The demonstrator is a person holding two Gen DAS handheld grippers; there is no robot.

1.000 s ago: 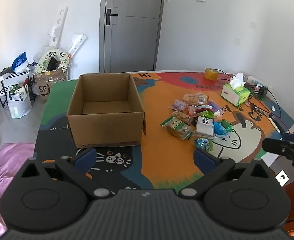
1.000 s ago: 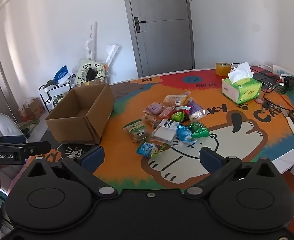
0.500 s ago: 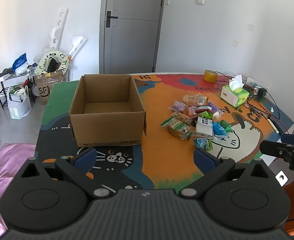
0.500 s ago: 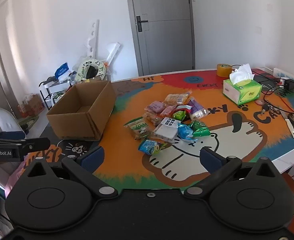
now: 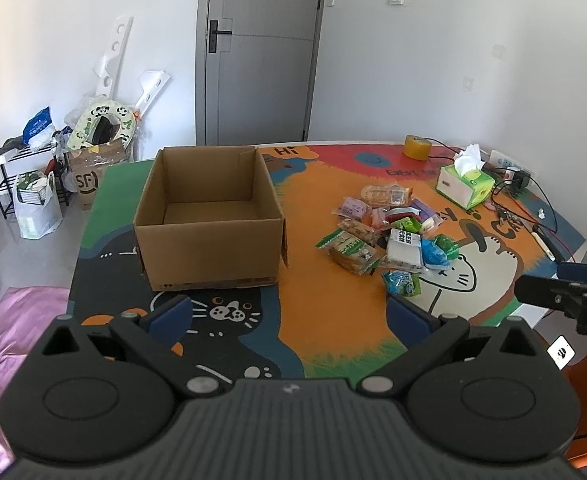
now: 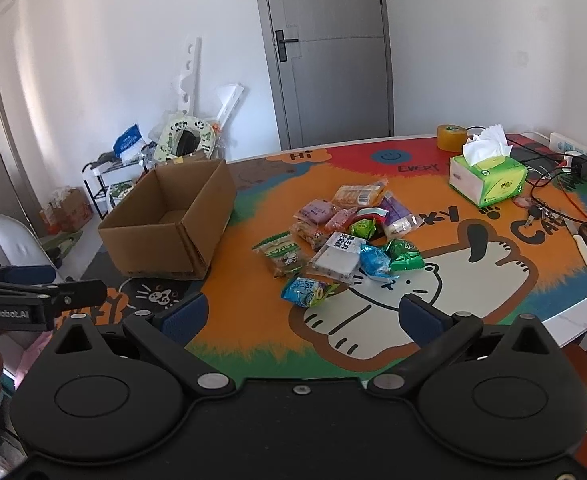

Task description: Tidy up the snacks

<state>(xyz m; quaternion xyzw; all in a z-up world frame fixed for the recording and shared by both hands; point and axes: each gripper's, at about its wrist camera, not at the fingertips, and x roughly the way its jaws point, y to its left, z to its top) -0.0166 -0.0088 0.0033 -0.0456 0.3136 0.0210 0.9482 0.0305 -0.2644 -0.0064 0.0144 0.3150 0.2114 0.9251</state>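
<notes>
Snack packets ahead of right gripper | light, crinkly, slippery; pinch sealed edge | both grippers spread, empty; left gripper.

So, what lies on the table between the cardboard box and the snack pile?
Nothing: only bare orange mat separates the cardboard box from the snack pile, clearest in the left wrist view.

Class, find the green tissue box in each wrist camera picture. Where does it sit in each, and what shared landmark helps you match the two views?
Left wrist view: the green tissue box sits at the upper right, on the far side of the table.
Right wrist view: the green tissue box is at the upper right, behind the snack pile.
Shared landmark: the yellow tape roll just beyond it.
</notes>
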